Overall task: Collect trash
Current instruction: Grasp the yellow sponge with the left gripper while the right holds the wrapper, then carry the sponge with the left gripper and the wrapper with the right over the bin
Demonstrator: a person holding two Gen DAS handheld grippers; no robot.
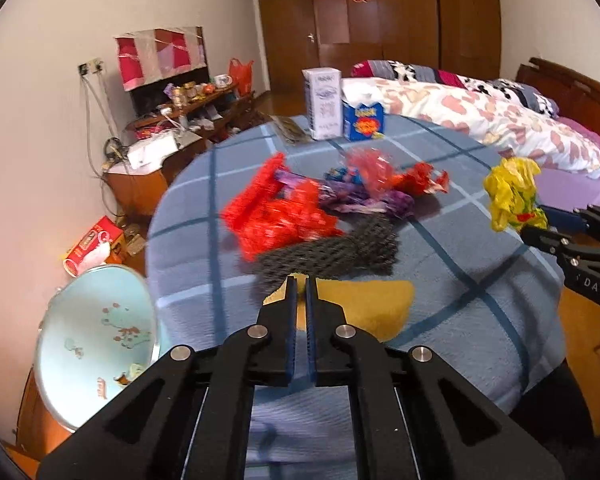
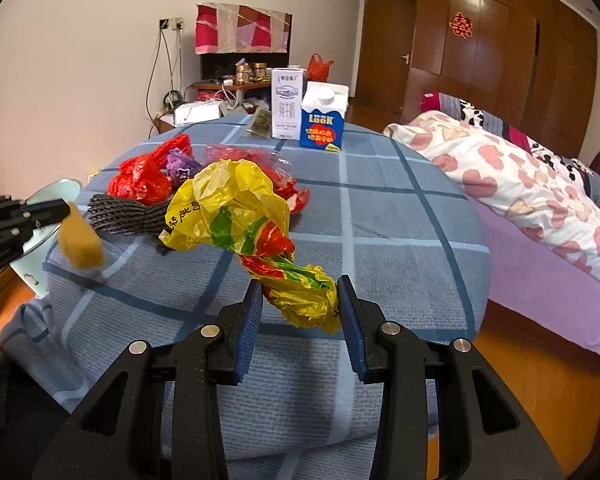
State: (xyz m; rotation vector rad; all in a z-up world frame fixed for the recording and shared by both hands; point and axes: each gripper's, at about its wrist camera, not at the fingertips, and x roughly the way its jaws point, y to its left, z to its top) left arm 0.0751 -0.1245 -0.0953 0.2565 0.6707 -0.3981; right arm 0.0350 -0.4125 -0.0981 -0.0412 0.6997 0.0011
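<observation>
Standing by the round table [image 2: 400,216] with its blue checked cloth, I saw the right gripper [image 2: 300,286] half closed on the twisted tail of a yellow plastic bag [image 2: 228,208], both blue pads pressing the crumpled film. The bag was clear of the cloth. Its long axis ran from the pinched tail away from the jaws towards the heap of litter, and the puffed body pointed outward. It looked nearly weightless, soft and slippery, so I judged the wrung tail the surest place to hold, since loose film could slide out.

The left gripper [image 1: 300,280] had its jaws all but together on the thin edge of a mustard-yellow scrap [image 2: 80,244]. The scrap hung below the tips over the near edge of the table, too blurred to name. It seemed light and limp.

On the cloth lay red plastic bags [image 1: 276,212], a purple wrapper [image 1: 380,200] and a black mesh net [image 1: 332,252], all soft and best pinched at a bunched fold. Two cartons [image 2: 304,108] stood upright at the far side. A pale blue basin [image 1: 96,344] sat below the table's left edge
</observation>
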